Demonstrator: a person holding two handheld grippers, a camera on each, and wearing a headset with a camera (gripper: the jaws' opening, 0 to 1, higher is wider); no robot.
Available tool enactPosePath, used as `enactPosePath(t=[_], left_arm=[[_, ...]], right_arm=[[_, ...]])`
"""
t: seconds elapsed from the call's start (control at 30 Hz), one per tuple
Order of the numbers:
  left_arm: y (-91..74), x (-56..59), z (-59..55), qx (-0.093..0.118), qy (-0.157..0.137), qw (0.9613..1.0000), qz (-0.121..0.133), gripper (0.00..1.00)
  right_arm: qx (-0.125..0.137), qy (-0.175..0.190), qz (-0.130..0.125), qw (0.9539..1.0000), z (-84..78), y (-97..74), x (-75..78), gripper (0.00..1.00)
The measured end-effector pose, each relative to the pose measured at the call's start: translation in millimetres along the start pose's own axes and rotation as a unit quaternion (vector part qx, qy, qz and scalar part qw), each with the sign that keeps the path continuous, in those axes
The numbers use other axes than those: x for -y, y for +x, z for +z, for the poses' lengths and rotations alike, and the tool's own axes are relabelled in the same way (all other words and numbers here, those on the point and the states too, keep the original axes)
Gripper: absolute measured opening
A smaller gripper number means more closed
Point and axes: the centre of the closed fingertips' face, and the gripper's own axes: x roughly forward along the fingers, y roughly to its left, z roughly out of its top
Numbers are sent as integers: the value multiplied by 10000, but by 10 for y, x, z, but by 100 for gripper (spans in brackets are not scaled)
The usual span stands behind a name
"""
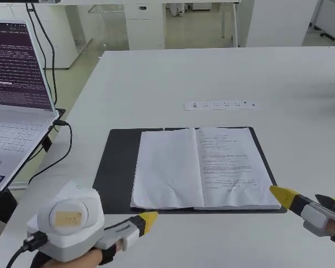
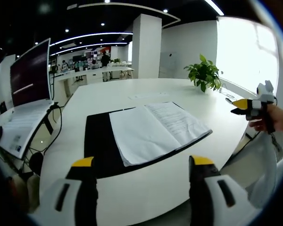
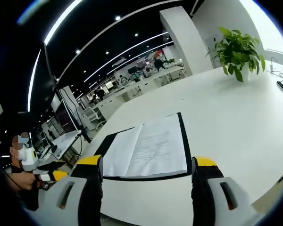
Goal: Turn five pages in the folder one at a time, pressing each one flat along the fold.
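Observation:
A black folder (image 1: 118, 167) lies open on the white table, with blank white pages (image 1: 167, 167) on its left and a printed page (image 1: 229, 162) on its right. The same folder (image 2: 104, 141) lies ahead of my left gripper (image 2: 144, 162), which is open and held above the table's near edge, at the folder's near left corner (image 1: 148, 219). My right gripper (image 3: 148, 162) is also open, off the folder's near right corner (image 1: 282, 195), with the folder (image 3: 184, 141) ahead of it. Neither gripper touches the pages.
An open laptop (image 1: 14, 111) with a plugged-in cable (image 1: 61, 151) stands at the left. A flush power strip (image 1: 220, 104) sits in the table behind the folder. A potted plant (image 3: 236, 52) stands far right on the table. Bare tabletop surrounds the folder.

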Motion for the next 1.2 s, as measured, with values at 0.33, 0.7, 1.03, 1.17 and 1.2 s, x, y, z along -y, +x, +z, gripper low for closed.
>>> enactPosePath(t=[0.33, 0.7, 1.03, 1.17, 1.2], left_arm=[[-114, -14, 34, 218, -115, 9997, 62, 99], [41, 163, 128, 181, 142, 9997, -118, 99], [503, 455, 236, 46, 276, 9987, -438, 99], [719, 599, 229, -67, 318, 9979, -568, 94], [777, 645, 229, -107, 339, 9976, -590, 93]], right_arm=[[284, -270, -152, 9991, 33, -150, 193, 98], [411, -176, -185, 9988, 43, -257, 358, 100], [427, -47, -224, 9988, -38, -328, 376, 98], [393, -163, -208, 9989, -52, -341, 389, 97], [396, -169, -198, 9989, -49, -343, 392, 97]])
